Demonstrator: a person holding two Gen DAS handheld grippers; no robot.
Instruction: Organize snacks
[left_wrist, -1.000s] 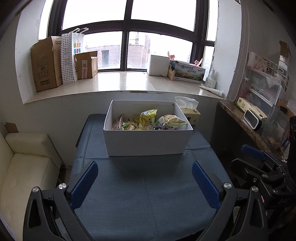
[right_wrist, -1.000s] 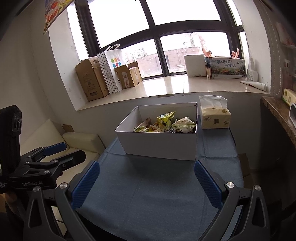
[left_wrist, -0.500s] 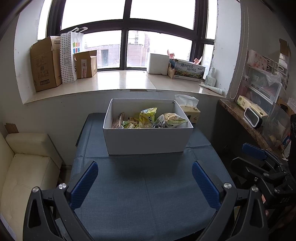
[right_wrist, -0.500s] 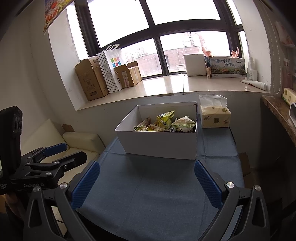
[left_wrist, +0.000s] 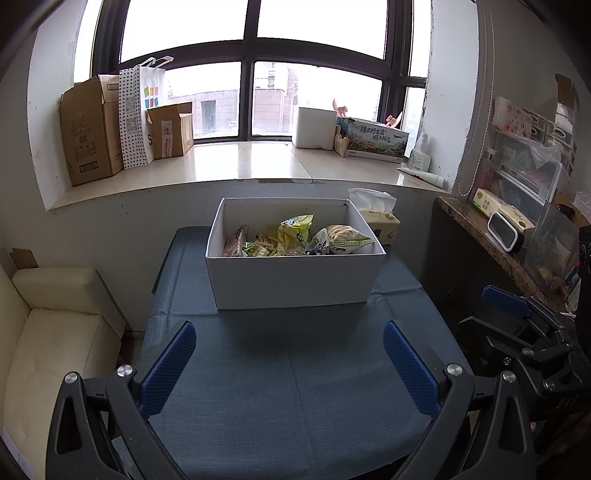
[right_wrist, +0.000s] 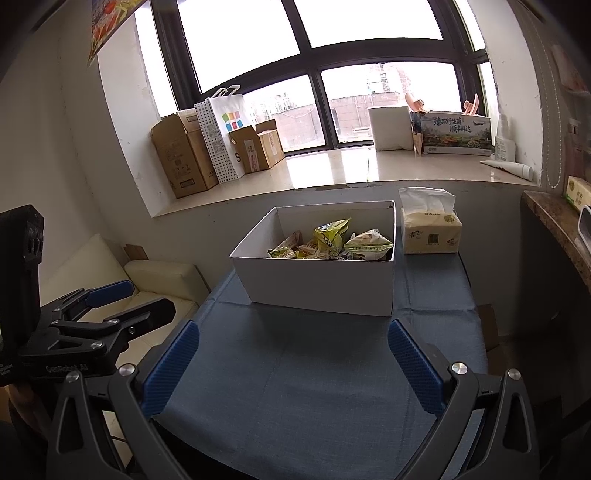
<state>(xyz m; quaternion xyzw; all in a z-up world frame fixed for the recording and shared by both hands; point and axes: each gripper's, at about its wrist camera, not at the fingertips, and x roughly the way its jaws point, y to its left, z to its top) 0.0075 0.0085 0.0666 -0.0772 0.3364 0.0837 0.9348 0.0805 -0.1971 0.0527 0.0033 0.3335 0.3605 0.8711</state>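
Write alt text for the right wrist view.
An open white box of snack packets sits on a blue-clothed table, a tissue box beside it. The right gripper, open and empty, frames the foreground; the left gripper shows at left.

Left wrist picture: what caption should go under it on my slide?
Open left gripper hovers over a blue table, facing a white box full of snack packets.
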